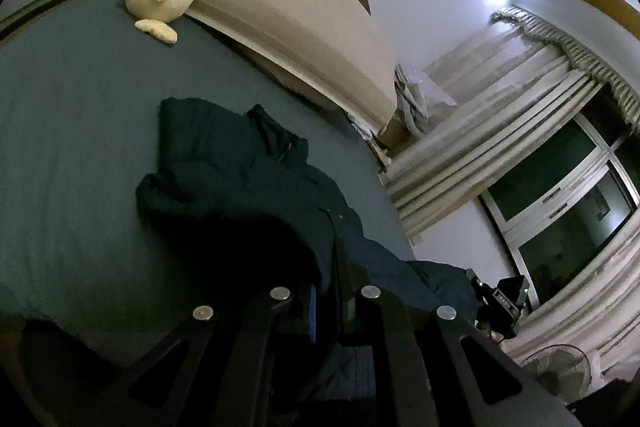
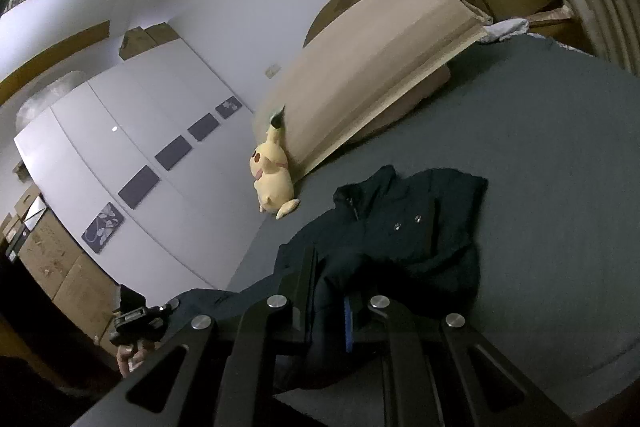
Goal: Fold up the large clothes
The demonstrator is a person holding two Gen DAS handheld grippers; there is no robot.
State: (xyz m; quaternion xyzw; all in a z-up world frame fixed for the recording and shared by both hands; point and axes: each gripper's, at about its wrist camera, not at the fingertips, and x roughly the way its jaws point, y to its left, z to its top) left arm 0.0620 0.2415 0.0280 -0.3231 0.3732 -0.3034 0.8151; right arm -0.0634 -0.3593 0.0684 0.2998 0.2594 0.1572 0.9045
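**Dark coat held at near edge by both grippers**

Left gripper (image 1: 326, 291): jaws closed on fabric. The navy coat (image 2: 404, 231) lies crumpled on the bed (image 2: 560, 155); judged heavy, soft, floppy, best held at hems. Right gripper (image 2: 330, 307): jaws likewise pinching cloth.

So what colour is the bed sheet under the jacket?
The bed sheet is plain slate grey-blue, clearest in the right wrist view, under the dark navy jacket.

Dark jacket (image 1: 240, 179) hem — hidden behind both grippers' fingers — folds unreadable.
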